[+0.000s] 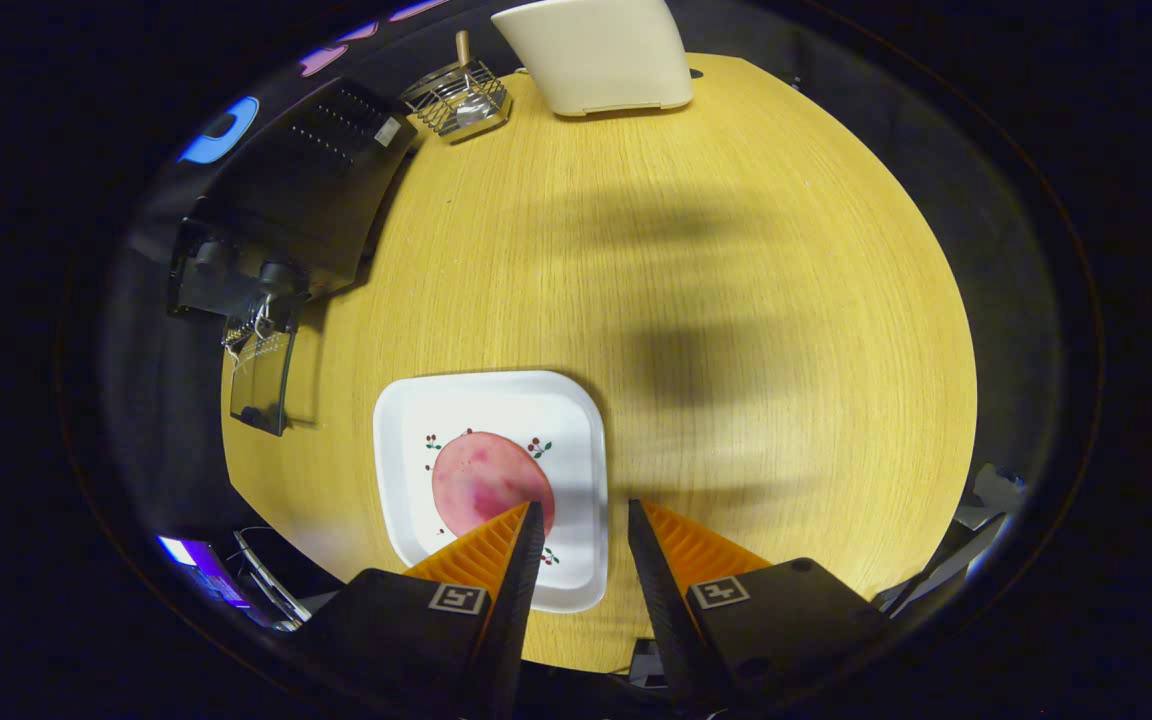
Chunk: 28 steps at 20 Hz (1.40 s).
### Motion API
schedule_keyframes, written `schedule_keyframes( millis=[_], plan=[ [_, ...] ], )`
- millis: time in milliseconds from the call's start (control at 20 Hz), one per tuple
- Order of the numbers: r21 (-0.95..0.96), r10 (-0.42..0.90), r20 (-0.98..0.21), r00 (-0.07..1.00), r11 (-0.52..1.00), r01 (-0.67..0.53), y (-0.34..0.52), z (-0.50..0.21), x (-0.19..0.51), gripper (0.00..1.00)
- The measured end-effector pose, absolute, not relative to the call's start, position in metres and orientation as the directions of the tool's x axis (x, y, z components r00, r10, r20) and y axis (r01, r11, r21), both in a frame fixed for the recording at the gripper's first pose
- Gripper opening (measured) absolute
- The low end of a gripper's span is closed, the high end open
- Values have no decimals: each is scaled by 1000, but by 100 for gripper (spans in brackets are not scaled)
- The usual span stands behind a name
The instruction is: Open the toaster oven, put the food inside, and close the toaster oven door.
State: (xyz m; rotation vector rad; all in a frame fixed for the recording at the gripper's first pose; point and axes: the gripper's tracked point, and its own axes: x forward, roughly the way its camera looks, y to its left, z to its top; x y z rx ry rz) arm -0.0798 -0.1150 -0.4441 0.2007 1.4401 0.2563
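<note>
While the claw (582,510) gapes, the toaster oven's door (261,375) — hanging open — points toward the plate (576,420).

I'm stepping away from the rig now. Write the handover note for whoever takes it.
Gripper: jaws open, holding nothing, hovering above the near rim of the white plate.
Food: the pink round slice lies on that plate, partly under one finger, not gripped.
Toaster oven: black, beyond the plate at the table's edge, glass door already folded down open.
Done: oven opened.
Left: grasp the slice, put it inside, close the door.
</note>
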Motion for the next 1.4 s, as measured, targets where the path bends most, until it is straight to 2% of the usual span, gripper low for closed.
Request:
schedule_keyframes(
  millis=[100, 150, 250, 350, 600, 1000, 1400],
  plan=[
    [282, 286, -953, 104, 958, -47, -122, -448, -81, 26],
    [291, 294, -951, 101, 956, -42, -121, -453, -82, 17],
    [333, 339, -936, 100, 940, -68, -119, -450, -81, 9],
    [373, 375, -921, 103, 927, -38, -121, -449, -81, 6],
    [520, 499, -850, 169, 846, 119, -122, -437, -91, 5],
    [654, 589, -752, 295, 725, 216, -95, -396, -108, 5],
    [692, 614, -720, 322, 665, 280, -7, -349, -144, 5]
  ],
)
